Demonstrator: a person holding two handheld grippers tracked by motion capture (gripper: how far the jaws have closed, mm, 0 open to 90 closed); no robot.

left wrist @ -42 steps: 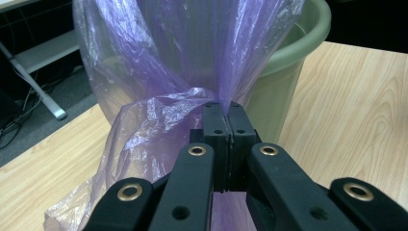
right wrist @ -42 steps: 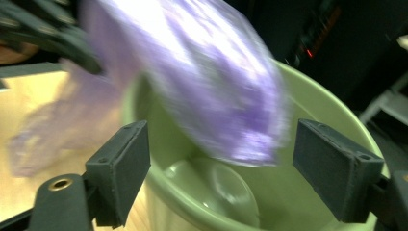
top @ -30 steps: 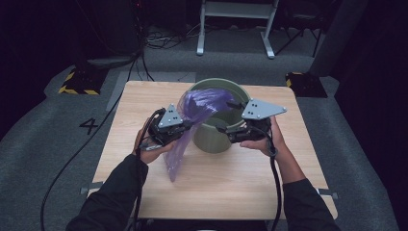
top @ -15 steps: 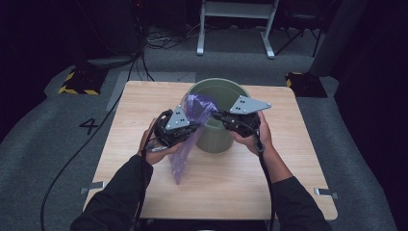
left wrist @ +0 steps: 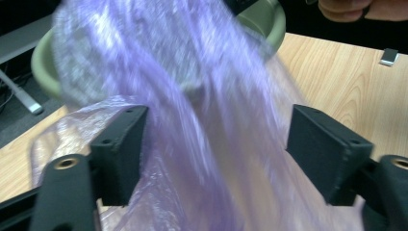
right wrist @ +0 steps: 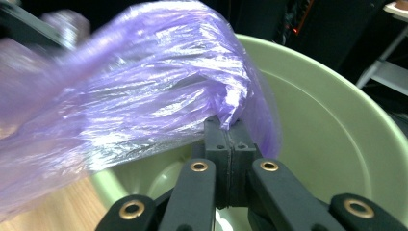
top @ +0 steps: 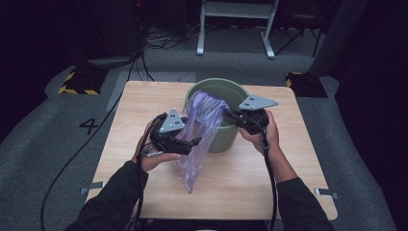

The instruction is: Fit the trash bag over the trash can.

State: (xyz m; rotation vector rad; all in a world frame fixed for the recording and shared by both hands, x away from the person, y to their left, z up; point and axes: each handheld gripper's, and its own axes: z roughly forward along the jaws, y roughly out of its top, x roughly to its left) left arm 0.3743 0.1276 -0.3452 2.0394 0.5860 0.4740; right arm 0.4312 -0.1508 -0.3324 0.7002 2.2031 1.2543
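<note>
A pale green bucket [top: 211, 83] stands at the back middle of the wooden table [top: 139, 106]. A thin purple plastic bag [top: 199, 139] hangs from its near rim down onto the table. My left gripper [top: 195, 142] is beside the bucket. Its jaws have just been opening and stand wide apart in the left gripper view [left wrist: 216, 144], the loose bag [left wrist: 192, 72] hanging between them with neither pad pressing on it. My right gripper [top: 230, 115] has just closed at the rim. It is shut [right wrist: 230, 130] on a bunched edge of the bag [right wrist: 144, 86] over the bucket [right wrist: 327, 144].
On the grey floor lie two black blocks with yellow stripes [top: 77, 82] [top: 305, 82], beyond the table's back corners. White frame legs [top: 235, 24] and cables lie farther back. A figure 4 [top: 90, 126] is marked on the floor left of the table.
The right gripper has come in toward the bucket's near rim and sunk a little. The bag, earlier spread over the bucket's mouth, now hangs bunched from the rim. The left hand has hardly moved.
</note>
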